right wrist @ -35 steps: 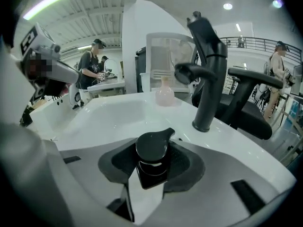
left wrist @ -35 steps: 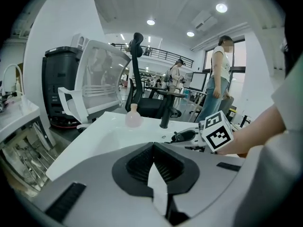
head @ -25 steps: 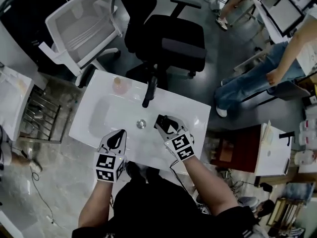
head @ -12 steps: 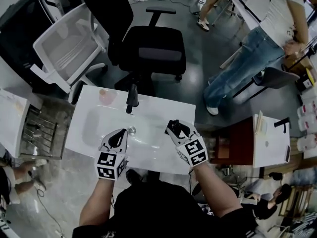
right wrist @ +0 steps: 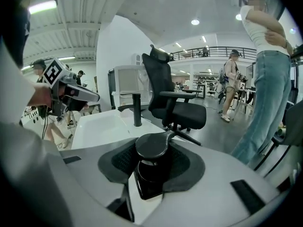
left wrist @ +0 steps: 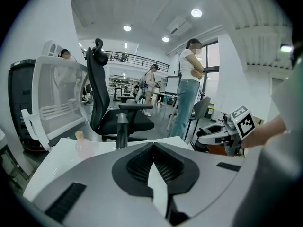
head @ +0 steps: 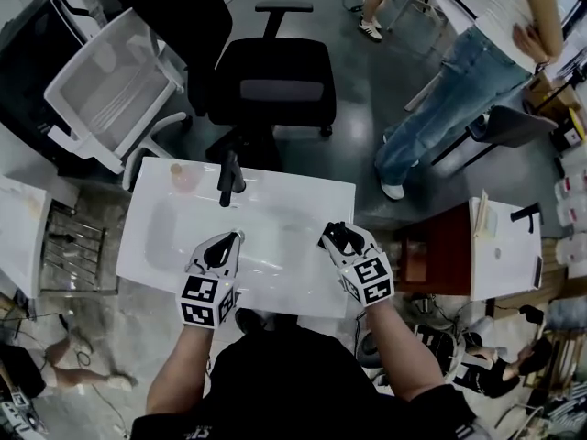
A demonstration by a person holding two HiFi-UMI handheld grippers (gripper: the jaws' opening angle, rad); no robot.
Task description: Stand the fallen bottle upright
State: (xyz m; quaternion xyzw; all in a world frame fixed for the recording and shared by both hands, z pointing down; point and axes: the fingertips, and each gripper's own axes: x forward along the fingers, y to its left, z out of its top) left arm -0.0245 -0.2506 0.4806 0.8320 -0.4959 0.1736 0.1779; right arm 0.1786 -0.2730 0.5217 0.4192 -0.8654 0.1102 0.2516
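**Dark bottle in right grip, over the table's right edge**

Step in hand, as I judge it: setting the bottle down on its base.

- Table [head: 312, 204]: white top. Its flat right margin is the nearest landing spot, and it is bare.
- Right hand-held gripper [head: 337, 237]: jaws clamped on the dark bottle [right wrist: 149, 173], round cap end uppermost in the right gripper view. It hangs above the table's right edge. I cannot tell whether the base touches the top.
- Left hand-held gripper [head: 229, 239]: jaws together, nothing between them, over the near middle of the table and well apart from the right one.

To do it well:
- Move inward from the edge before lowering, so the base lands fully on the flat top and not on the lip or the basin slope.
- Bring the bottle plumb and lower until the base sits flat.
- Part the jaws slowly and draw straight back; a sideways exit could tip it.
- The free left gripper could steady it if it rocks.

Surface and room:
- Floor [head: 367, 126]: grey, glossy, open workspace.
- Black chair [head: 275, 81] just behind the table, with a white chair [head: 110, 81] to its left.
- Person [head: 463, 71] in jeans standing at the far right.
- Basin [head: 197, 227] sunk in the table's left and middle.
- Black faucet [head: 227, 177] at the far rim.
- Pink bottle [head: 182, 176] upright at the far-left corner, near the faucet.
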